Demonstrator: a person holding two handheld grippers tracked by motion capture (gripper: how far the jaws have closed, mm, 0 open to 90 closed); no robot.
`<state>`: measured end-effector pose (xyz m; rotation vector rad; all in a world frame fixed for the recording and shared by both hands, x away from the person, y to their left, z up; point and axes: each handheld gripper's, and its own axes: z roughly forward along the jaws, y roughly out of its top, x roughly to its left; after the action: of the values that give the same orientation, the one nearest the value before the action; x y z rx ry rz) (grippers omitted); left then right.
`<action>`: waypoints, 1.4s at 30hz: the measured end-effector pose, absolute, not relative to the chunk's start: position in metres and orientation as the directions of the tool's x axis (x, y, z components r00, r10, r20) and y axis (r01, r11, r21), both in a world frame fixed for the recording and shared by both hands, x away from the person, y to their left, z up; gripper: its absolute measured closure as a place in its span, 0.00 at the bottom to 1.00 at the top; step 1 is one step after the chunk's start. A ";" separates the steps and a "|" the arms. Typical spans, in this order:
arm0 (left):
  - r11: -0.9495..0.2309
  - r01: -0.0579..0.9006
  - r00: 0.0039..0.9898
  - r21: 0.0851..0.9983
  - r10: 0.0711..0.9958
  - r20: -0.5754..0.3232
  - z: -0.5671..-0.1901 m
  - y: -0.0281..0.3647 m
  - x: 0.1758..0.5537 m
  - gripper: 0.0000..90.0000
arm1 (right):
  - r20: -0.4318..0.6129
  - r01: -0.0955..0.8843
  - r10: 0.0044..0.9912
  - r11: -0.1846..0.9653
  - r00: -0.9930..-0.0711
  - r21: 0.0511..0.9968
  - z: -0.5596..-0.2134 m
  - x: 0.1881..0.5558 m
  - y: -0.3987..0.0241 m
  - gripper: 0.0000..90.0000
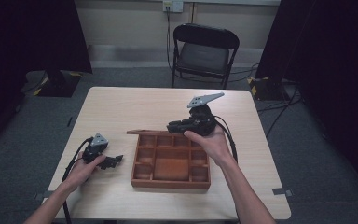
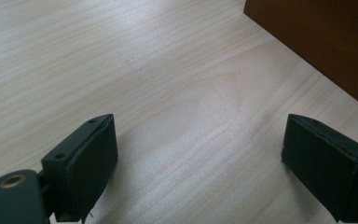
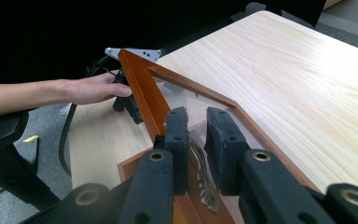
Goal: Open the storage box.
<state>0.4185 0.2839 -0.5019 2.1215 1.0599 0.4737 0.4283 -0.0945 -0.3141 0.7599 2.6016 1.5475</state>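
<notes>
A brown wooden box [image 1: 170, 183] with several small compartments stands open on the table's middle. Its lid [image 1: 142, 132] is a wooden frame around a clear pane and is raised off the box's far side. My right gripper [image 1: 171, 126] is at the box's far edge, shut on the lid's frame [image 3: 142, 93] where a metal clasp [image 3: 200, 168] hangs between the jaws. My left gripper [image 1: 116, 161] rests on the table left of the box, open, with bare tabletop between its pads [image 2: 86, 163]. The box's dark side wall [image 2: 317, 37] lies just ahead of it.
The light wooden table [image 1: 121, 102] has bare room behind and to the left of the box. A black folding chair [image 1: 204, 51] stands beyond the far edge. Cables trail from both grippers. Black curtains hang at both sides.
</notes>
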 end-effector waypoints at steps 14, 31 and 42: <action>-0.413 0.543 0.596 0.731 0.803 0.010 -0.502 0.284 0.418 0.11 | 0.216 0.393 0.423 0.392 -0.880 0.832 -0.309 0.433 -0.094 0.90; -0.414 0.543 0.597 0.730 0.802 0.011 -0.502 0.284 0.419 0.11 | 0.209 0.393 0.433 0.394 -0.877 0.831 -0.305 0.437 -0.093 0.91; -0.414 0.543 0.597 0.730 0.802 0.011 -0.502 0.284 0.419 0.11 | 0.206 0.395 0.444 0.389 -0.872 0.832 -0.301 0.441 -0.092 0.93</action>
<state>0.4186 0.2839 -0.5018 2.1222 1.0598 0.4732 0.4413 -0.0922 -0.3013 0.7786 2.5765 1.5219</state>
